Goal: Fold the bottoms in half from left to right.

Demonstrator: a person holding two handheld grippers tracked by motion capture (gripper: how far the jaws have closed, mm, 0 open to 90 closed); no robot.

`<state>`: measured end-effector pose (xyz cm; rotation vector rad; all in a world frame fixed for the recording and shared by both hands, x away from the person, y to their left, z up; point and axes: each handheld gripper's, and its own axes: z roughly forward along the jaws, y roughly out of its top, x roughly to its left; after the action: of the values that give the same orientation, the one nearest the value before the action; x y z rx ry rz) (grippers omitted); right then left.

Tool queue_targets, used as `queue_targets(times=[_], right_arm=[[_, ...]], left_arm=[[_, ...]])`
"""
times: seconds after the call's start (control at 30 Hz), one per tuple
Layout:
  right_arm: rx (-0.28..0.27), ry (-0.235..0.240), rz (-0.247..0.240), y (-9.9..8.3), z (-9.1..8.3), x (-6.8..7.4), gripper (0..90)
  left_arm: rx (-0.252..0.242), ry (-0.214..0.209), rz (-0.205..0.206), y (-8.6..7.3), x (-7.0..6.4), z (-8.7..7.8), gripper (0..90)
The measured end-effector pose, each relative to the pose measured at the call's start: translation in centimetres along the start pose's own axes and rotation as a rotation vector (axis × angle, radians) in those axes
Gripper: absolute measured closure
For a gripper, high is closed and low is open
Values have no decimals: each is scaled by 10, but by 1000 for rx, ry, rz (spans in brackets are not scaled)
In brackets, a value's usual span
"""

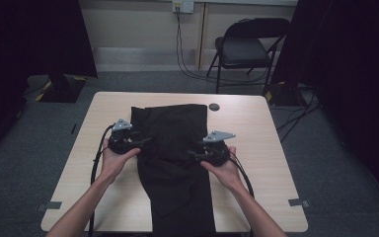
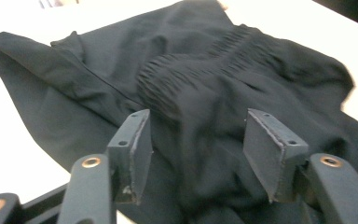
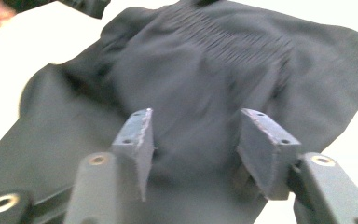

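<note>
A black garment [image 1: 175, 158] lies lengthwise down the middle of the light wooden table [image 1: 256, 133], its near end hanging over the front edge. My left gripper [image 1: 145, 141] is at the cloth's left edge, open, jaws pointing right over the fabric. My right gripper [image 1: 191, 154] is at the cloth's right side, open, jaws pointing left. In the left gripper view the garment [image 2: 200, 79] shows a gathered, ribbed band between and beyond the open left gripper [image 2: 198, 149]. In the right gripper view the same cloth [image 3: 205, 88] lies under the open right gripper [image 3: 196, 149].
A small dark round disc [image 1: 214, 106] sits on the table beyond the garment. A black folding chair [image 1: 246, 47] stands behind the table, with cables on the floor. Bare tabletop lies to the left and right of the cloth.
</note>
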<state>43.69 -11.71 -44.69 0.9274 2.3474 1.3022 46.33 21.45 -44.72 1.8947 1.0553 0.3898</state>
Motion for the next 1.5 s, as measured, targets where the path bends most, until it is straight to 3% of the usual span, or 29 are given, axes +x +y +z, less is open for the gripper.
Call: queue_targets(times=[0.03, 0.07, 0.1, 0.17, 0.27, 0.3, 0.37, 0.4, 0.43, 0.5, 0.57, 0.77, 0.9, 0.97, 1.0, 1.1, 1.23, 1.3, 1.33, 1.43, 1.5], right_arm=[[1, -7, -1, 3, 6, -5, 411], [13, -22, 3, 8, 16, -13, 379], [17, -18, 14, 11, 25, -21, 366], [29, -37, 42, 13, 42, -34, 325], [62, -14, 75, 13, 60, -47, 314], [65, 0, 88, 13, 63, -48, 319], [100, 6, 102, 10, 72, -47, 362], [124, -1, 90, 8, 77, -46, 436], [130, -15, 88, 6, 80, -44, 493], [126, -27, 104, 4, 83, -44, 719], [111, -16, 115, 7, 82, -45, 835], [-13, -33, 105, 54, 55, -47, 858], [-140, -17, 53, 99, 9, -44, 858], [-185, -3, 12, 111, -13, -35, 858], [-203, 7, 8, 114, -23, -31, 858], [-220, 31, -32, 108, -46, -12, 858], [-161, 71, -56, 72, -60, 17, 856], [-108, 90, -51, 46, -60, 29, 856], [-78, 91, -50, 31, -57, 32, 855], [10, 112, -22, -10, -44, 35, 854], [59, 129, 1, -31, -36, 35, 852]], left_arm=[[0, -25, -4, 3, 2, 7, 385], [16, -24, -3, 6, 2, 13, 374], [35, 6, 12, 7, 2, 19, 358], [43, -11, -12, 7, 4, 30, 336], [80, -21, -8, 2, 3, 44, 345], [119, -5, 11, -2, 3, 52, 343], [129, 1, -4, -8, 5, 60, 346], [130, -11, -22, -10, 6, 62, 403], [121, 7, -6, -10, 4, 61, 516], [114, -8, 8, -6, 5, 58, 699], [89, -33, -6, 4, 6, 52, 780], [-67, -8, 53, 66, -2, 12, 804], [-164, -8, 123, 102, -21, -35, 803], [-206, -24, 175, 109, -37, -59, 803], [-215, -30, 181, 109, -45, -69, 802], [-220, -58, 228, 89, -70, -95, 802], [-165, -101, 225, 43, -89, -100, 802], [-90, -122, 235, 14, -95, -90, 800], [-61, -133, 219, -1, -95, -82, 799], [58, -156, 195, -40, -95, -57, 796], [119, -163, 184, -57, -94, -45, 795]])
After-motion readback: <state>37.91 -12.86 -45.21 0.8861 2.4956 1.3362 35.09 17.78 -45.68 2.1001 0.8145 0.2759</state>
